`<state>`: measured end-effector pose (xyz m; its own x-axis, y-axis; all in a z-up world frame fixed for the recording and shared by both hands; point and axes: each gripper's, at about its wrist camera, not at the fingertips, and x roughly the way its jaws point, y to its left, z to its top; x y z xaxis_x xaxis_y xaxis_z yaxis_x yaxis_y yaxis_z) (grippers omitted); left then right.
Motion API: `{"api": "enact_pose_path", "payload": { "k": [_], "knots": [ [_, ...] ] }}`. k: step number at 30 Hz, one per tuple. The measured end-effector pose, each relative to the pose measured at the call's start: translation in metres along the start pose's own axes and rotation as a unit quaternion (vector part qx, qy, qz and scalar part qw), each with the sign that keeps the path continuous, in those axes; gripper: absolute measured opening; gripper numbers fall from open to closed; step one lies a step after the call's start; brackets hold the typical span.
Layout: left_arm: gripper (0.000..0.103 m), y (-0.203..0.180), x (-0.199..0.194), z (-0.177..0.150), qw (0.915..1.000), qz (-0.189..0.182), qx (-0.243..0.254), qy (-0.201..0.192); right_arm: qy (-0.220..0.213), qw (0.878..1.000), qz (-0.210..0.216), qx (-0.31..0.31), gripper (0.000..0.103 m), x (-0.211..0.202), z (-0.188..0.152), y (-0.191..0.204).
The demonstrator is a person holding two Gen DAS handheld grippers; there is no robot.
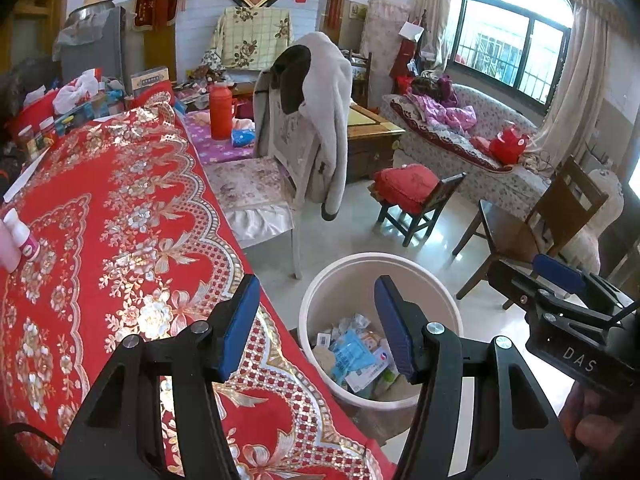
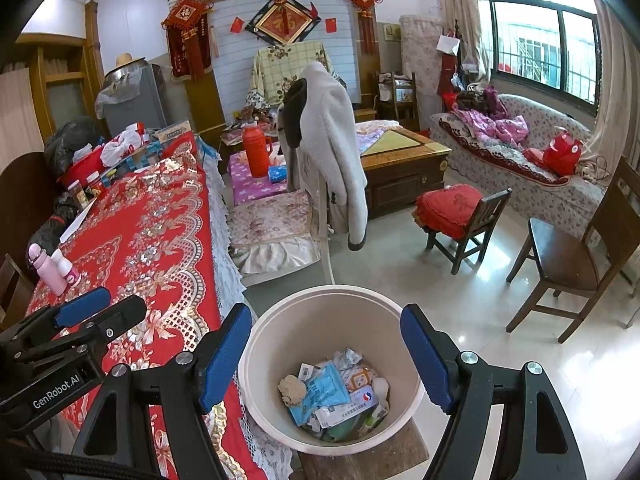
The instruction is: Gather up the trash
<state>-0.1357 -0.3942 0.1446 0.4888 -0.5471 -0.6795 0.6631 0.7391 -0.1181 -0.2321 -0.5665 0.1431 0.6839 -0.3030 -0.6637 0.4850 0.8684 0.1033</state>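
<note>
A cream round bin (image 2: pixel 320 312) stands beside the table's edge, holding trash (image 2: pixel 334 394): a blue packet, white boxes, crumpled paper. In the left wrist view the same bin (image 1: pixel 344 268) shows its trash (image 1: pixel 352 354) too. My left gripper (image 1: pixel 316 326) hangs open over the table edge and bin rim, nothing between its blue pads. My right gripper (image 2: pixel 326 354) is open above the bin, empty. Each gripper appears in the other's view: the right gripper (image 1: pixel 560 280) at the right, the left gripper (image 2: pixel 96 308) at the left.
A red and gold tablecloth (image 2: pixel 160 232) covers the table, with pink bottles (image 2: pixel 52 268) near its left edge and clutter at its far end. A chair draped with a grey coat (image 2: pixel 332 148) stands behind the bin. Wooden chairs (image 2: pixel 568 256) stand on the tiled floor to the right.
</note>
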Motion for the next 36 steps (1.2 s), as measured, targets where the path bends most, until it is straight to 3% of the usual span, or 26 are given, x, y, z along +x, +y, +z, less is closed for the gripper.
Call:
{"api": "enact_pose_path", "payload": {
  "k": [29,36],
  "knots": [
    [0.058,-0.007,0.011,-0.003,0.9997,-0.017,0.002,0.017,0.015,1.000,-0.006,0.005,0.075,-0.001,-0.012,-0.009],
    [0.058,0.006,0.015,-0.006,0.9994,-0.021,-0.011,0.027,0.028,1.000,-0.006,-0.002,0.075,0.006,-0.009,-0.003]
  ]
}}
